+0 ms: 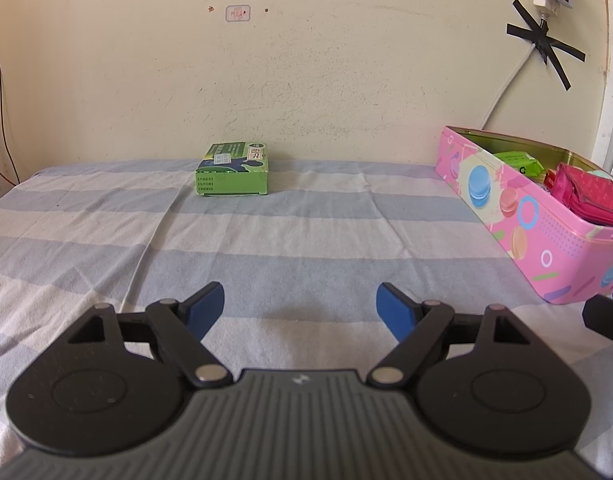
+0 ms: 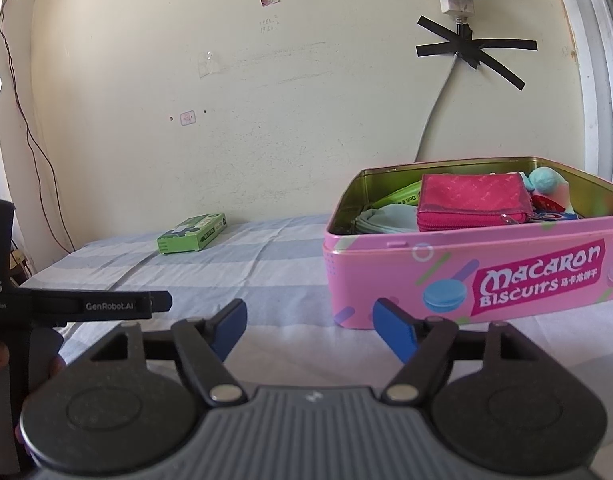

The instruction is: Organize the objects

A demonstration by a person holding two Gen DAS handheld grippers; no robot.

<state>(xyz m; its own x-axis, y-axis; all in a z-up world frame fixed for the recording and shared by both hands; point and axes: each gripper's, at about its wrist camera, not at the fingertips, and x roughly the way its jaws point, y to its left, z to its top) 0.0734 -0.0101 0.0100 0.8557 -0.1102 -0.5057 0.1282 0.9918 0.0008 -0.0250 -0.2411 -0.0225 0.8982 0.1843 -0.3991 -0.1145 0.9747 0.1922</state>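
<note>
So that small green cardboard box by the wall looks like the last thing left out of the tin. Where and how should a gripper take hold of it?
The small green cardboard box lies flat on the striped cloth, so its height is its thinnest span. Probably best: the open left gripper comes in level from the front and closes across its two short side walls, if the jaws span it.

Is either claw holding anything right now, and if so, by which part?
Nothing is held. The left claw and the right claw are both open and empty above the striped cloth.
</note>
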